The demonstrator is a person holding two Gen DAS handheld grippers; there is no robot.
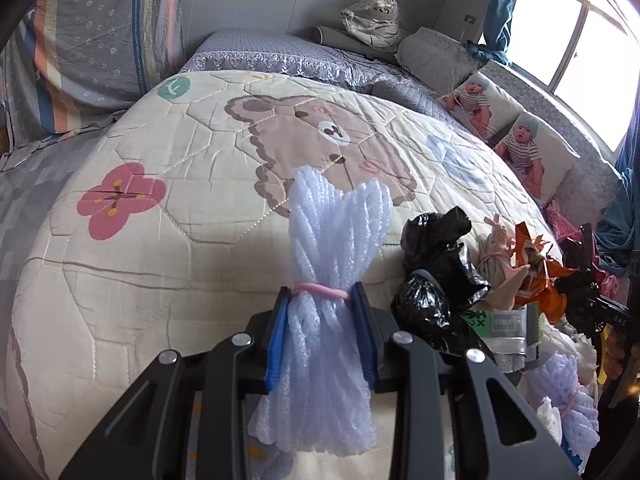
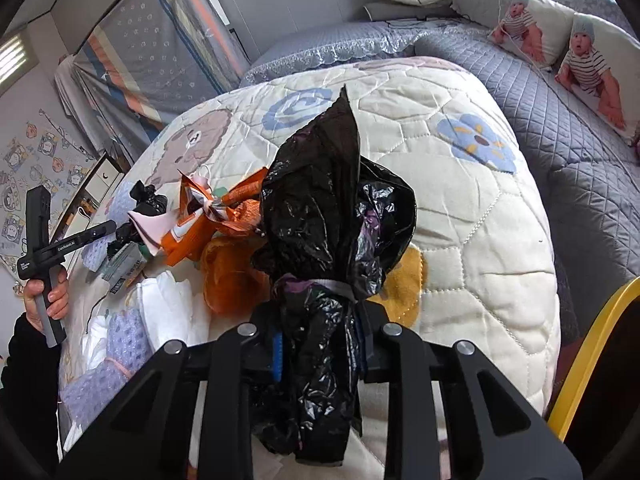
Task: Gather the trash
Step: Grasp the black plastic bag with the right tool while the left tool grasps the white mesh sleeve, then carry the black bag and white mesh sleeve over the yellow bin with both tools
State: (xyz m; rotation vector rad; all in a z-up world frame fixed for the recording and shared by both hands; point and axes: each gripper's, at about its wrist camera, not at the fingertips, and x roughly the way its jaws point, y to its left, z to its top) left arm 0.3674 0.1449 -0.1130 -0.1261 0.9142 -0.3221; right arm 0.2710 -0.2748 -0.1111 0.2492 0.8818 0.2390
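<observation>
Trash lies heaped on the cream quilt [image 1: 160, 240] that covers the bed, toward my right in the left wrist view: a knotted black bag [image 1: 432, 276], an orange wrapper [image 1: 534, 276], a small carton [image 1: 506, 326] and a lilac foam net [image 1: 568, 396], all touching or overlapping. I see the quilt's brown bear print [image 1: 320, 140] beyond it, and two baby-photo cushions [image 1: 524, 148] along the bed's far edge under the window [image 1: 580, 32]. My right gripper [image 2: 320, 344] is clamped on a crumpled black plastic bag [image 2: 332, 208], tied at the waist, which stands up above the quilt [image 2: 480, 220]. My left gripper [image 1: 322, 332] squeezes a pale foam net bundle [image 1: 332, 248] just below its pink rubber band [image 1: 320, 291]; the bundle fans out upward over the bear.
</observation>
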